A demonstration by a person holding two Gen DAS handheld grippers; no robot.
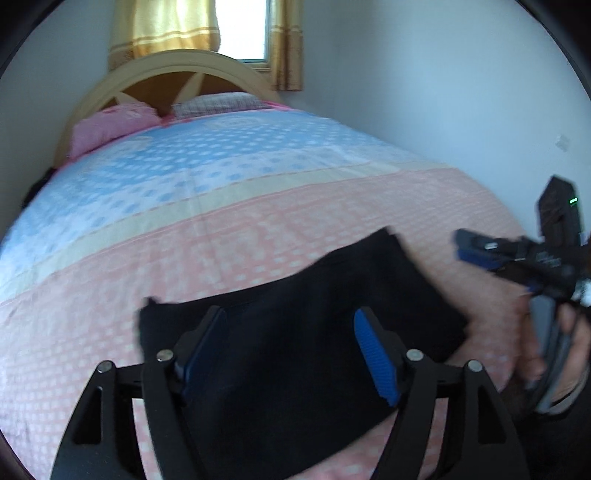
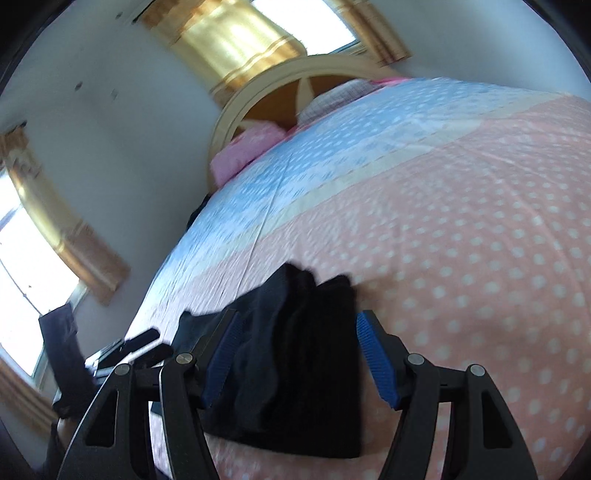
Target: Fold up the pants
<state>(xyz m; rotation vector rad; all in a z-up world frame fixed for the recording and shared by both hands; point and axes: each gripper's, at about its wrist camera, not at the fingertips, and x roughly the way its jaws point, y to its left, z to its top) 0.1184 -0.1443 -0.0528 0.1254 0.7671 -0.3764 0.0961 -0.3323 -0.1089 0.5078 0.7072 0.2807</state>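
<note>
Right up close in the left wrist view, the left gripper (image 1: 291,354) hangs with its jaws spread wide, ribbed blue pads (image 1: 375,356) facing each other with nothing between them. Just below and beyond lie the pants (image 1: 306,306), a dark, soft, flat folded bundle on the pink end of the bed (image 1: 110,295), near its foot edge. From here the bundle's long side runs across the bed, slanting up toward the right edge.

Over to the right wrist view: the right gripper (image 2: 299,360) is spread too, holding nothing, and the pants (image 2: 295,362) show rumpled ridges and layered folds that the left view blurs into one black patch.

Only the left view catches the right gripper (image 1: 476,245) from outside, at the bed's right edge, in the person's hand (image 1: 565,354). Only the right view catches a second window (image 2: 26,280) with its gold curtain (image 2: 59,229).

Farther off, the dotted bedspread turns from pink through a cream band to blue. Then a pink pillow (image 1: 110,127), a checked pillow (image 1: 218,101), the arched wooden headboard (image 1: 177,66) and a curtained window (image 1: 240,29).
</note>
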